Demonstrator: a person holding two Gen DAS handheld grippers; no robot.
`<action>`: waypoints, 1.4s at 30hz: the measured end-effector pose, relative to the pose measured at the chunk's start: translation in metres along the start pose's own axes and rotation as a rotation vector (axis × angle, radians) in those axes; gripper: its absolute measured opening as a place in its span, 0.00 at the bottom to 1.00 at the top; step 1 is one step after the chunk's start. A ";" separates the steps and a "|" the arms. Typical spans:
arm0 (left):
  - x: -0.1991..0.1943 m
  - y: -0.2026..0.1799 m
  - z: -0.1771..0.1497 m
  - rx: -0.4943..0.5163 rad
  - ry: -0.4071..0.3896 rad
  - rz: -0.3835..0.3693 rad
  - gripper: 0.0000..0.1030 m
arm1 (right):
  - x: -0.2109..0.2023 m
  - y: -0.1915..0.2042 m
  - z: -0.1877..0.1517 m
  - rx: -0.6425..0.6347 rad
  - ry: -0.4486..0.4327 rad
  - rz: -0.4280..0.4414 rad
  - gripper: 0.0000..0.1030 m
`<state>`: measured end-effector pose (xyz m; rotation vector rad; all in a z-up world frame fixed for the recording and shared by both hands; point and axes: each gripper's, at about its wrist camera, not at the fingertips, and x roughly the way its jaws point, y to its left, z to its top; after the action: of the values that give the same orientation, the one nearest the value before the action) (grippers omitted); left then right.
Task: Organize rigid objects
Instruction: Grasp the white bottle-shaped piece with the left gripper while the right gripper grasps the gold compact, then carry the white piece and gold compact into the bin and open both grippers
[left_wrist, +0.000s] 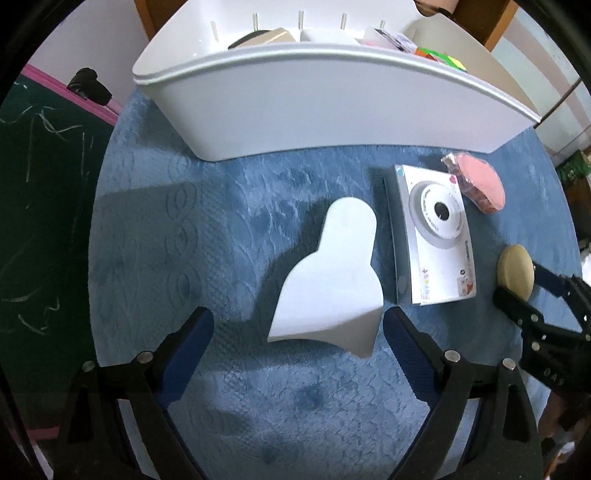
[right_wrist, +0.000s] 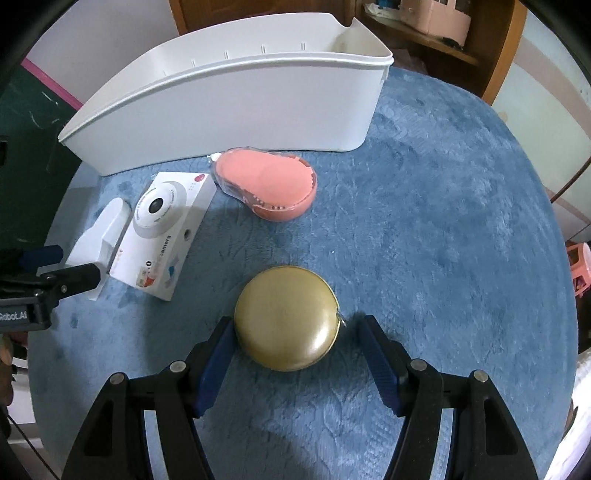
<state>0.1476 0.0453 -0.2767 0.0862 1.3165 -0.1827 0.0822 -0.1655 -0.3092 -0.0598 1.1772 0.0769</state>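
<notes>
Fingers of the left gripper (left_wrist: 298, 334) stand wide apart around the white bell-shaped plastic piece (left_wrist: 328, 278) on the blue cloth (left_wrist: 207, 236), gripping nothing. Beside it lies the toy camera box (left_wrist: 434, 236). The right gripper (right_wrist: 297, 350), equally open, brackets the brass round case (right_wrist: 287, 317); centre it, close squarely, then lift toward the white bin (right_wrist: 229, 110).

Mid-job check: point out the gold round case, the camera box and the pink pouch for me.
gold round case (right_wrist: 286, 317), right wrist view, middle of its domed top.
camera box (left_wrist: 434, 236), left wrist view, printed front face.
pink pouch (right_wrist: 266, 182), right wrist view, centre of its top.
</notes>
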 end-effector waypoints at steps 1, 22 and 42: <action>0.002 0.000 0.000 0.008 0.004 0.003 0.88 | 0.001 0.001 0.000 -0.004 -0.005 -0.008 0.67; -0.019 -0.023 -0.010 0.029 -0.057 -0.007 0.58 | -0.008 0.014 -0.001 -0.044 -0.002 0.007 0.54; -0.200 -0.035 0.044 0.053 -0.401 -0.023 0.57 | -0.156 0.011 0.026 -0.100 -0.238 0.092 0.54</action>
<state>0.1352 0.0202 -0.0712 0.0749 0.9131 -0.2406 0.0454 -0.1570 -0.1548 -0.0825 0.9374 0.2189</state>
